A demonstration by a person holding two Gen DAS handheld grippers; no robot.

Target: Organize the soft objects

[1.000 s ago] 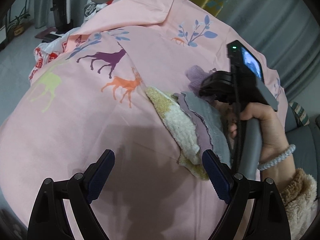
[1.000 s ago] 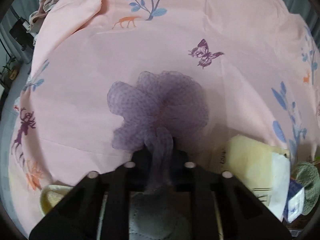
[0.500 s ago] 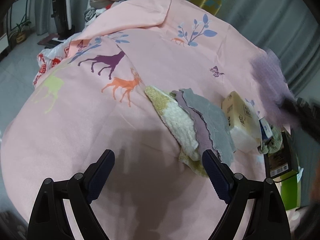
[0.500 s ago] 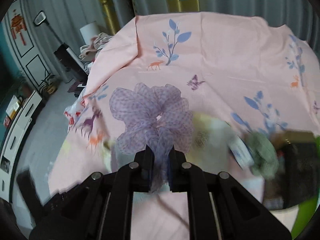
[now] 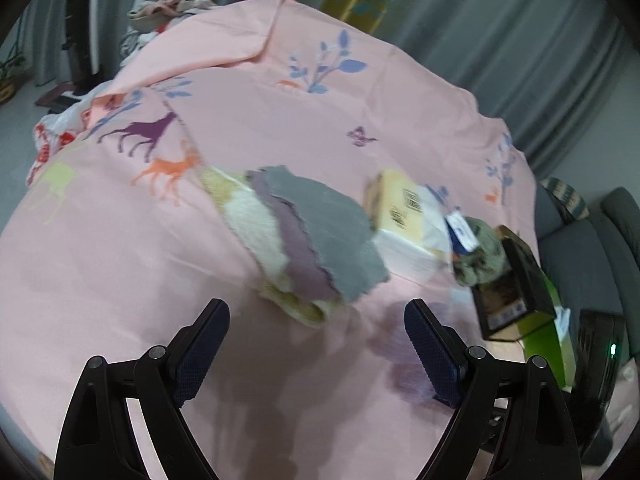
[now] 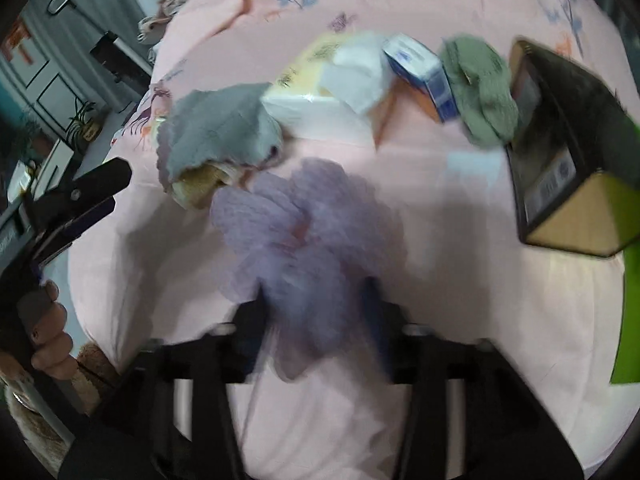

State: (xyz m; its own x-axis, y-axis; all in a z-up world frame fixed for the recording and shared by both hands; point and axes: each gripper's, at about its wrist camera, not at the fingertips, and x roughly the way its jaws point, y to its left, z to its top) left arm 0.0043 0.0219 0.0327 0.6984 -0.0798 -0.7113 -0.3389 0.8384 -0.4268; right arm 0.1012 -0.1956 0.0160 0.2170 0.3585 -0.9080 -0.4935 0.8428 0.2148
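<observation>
A purple mesh scrunchie [image 6: 304, 236] lies on the pink sheet [image 6: 460, 240] between the fingers of my right gripper [image 6: 316, 300], whose jaws are spread apart around it; the view is blurred. The scrunchie also shows, blurred, in the left wrist view [image 5: 404, 360]. A stack of cloths, grey on purple on cream fleece [image 5: 304, 236], lies just beyond it [image 6: 216, 132]. My left gripper [image 5: 316, 332] is open and empty, held above the sheet in front of the stack. A green knitted scrunchie [image 6: 480, 92] lies at the right.
A yellow-and-white tissue pack [image 5: 404, 224] and a small blue box [image 6: 420, 72] lie between the cloths and the green scrunchie. A black box [image 6: 560, 152] stands at the right with a green sheet [image 6: 630, 320] under it. Clothes are piled at the far bed corner [image 5: 172, 4].
My right gripper carried the purple scrunchie up, over the cloth stack and down to the near side, and its jaws have spread open. The left gripper tilted slightly toward the right.
</observation>
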